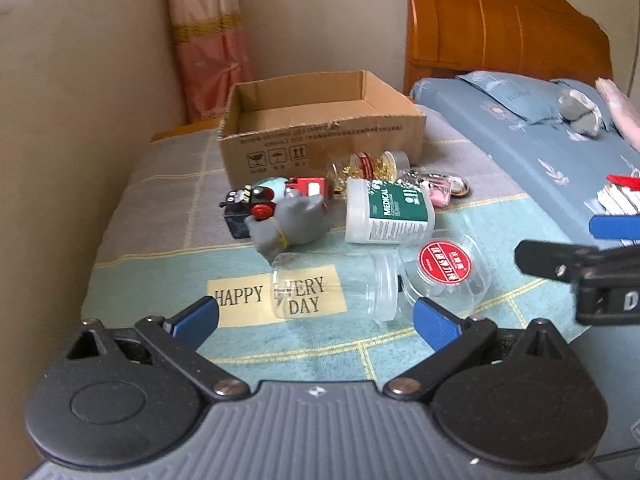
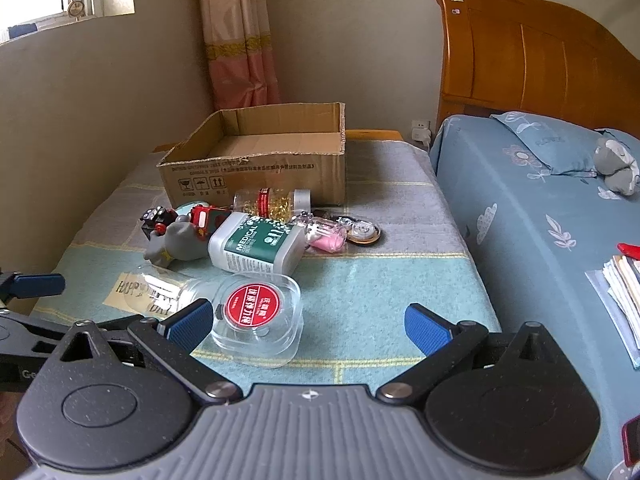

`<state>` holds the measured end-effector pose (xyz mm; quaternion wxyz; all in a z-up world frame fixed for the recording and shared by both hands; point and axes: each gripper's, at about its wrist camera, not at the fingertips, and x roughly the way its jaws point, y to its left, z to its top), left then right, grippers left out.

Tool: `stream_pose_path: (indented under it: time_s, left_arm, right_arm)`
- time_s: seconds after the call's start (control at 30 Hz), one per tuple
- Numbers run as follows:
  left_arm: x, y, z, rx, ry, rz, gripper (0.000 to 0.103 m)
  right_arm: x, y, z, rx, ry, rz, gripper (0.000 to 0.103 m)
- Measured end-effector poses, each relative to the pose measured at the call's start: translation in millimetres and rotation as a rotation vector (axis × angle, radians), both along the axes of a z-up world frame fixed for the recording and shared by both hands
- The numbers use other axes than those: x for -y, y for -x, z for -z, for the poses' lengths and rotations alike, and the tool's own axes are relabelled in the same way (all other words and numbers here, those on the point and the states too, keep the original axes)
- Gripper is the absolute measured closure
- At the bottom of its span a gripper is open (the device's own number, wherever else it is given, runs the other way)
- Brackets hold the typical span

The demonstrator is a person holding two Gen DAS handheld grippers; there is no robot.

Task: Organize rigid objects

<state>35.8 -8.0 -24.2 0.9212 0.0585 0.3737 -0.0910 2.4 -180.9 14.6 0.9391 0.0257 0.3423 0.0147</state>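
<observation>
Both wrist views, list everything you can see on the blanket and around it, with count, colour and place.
cardboard box: one, brown, open, far end of the blanket
clear jar: one, transparent, lying on its side over the HAPPY EVERY DAY patch
clear tub: one, red round label, nearest the right tool
medical bottle: one, white with green label, on its side mid-blanket
gold-filled bottle: one, red band, lying before the box
grey figure: one, left of the medical bottle
toy train: one, red and black, behind the figure
pink item: one, right of the medical bottle
blanket: one, teal and grey
bed: one, blue sheet, wooden headboard, right
left tool: open
right tool: open
</observation>
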Motion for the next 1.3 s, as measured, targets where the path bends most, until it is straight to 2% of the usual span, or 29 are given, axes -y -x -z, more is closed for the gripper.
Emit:
stream_pose_path:
  time_s: [0.17,0.3,0.4,0.63,0.73,0.93,1.03,1.1,1.3]
  left_arm:
    - [2,-19,18,-0.040,0.003,0.038,0.001]
    - [9,-31,29,-0.059,-0.029,0.065,0.001]
    - [12,-40,36,-0.073,-0.016,0.071,0.001]
    - [8,-51,45,-0.066,-0.043,0.028,0.001]
    - [2,-55,45,-0.058,-0.051,0.014,0.001]
    - [4,-64,48,-0.035,-0.073,0.067,0.001]
    - [2,-66,48,-0.046,-0.032,0.072,0.005]
    - [0,-67,49,-0.053,-0.009,0.073,0.012]
    - [-8,-64,49,-0.071,0.016,0.046,0.013]
  right_arm:
    - [12,-9,10,-0.024,0.002,0.016,0.000]
    - [20,-14,18,-0.046,0.002,0.028,0.000]
    - [24,-18,25,-0.060,0.000,0.032,0.000]
    - [21,-25,38,-0.093,0.018,-0.008,0.000]
    - [18,-27,43,-0.100,0.007,-0.070,0.000]
    - [1,-32,57,-0.105,-0.019,-0.231,0.000]
    - [-7,-36,62,-0.107,-0.004,-0.294,0.000]
    - [-12,-39,63,-0.104,0.015,-0.335,0.000]
    - [-19,-53,64,-0.083,0.046,-0.442,0.000]
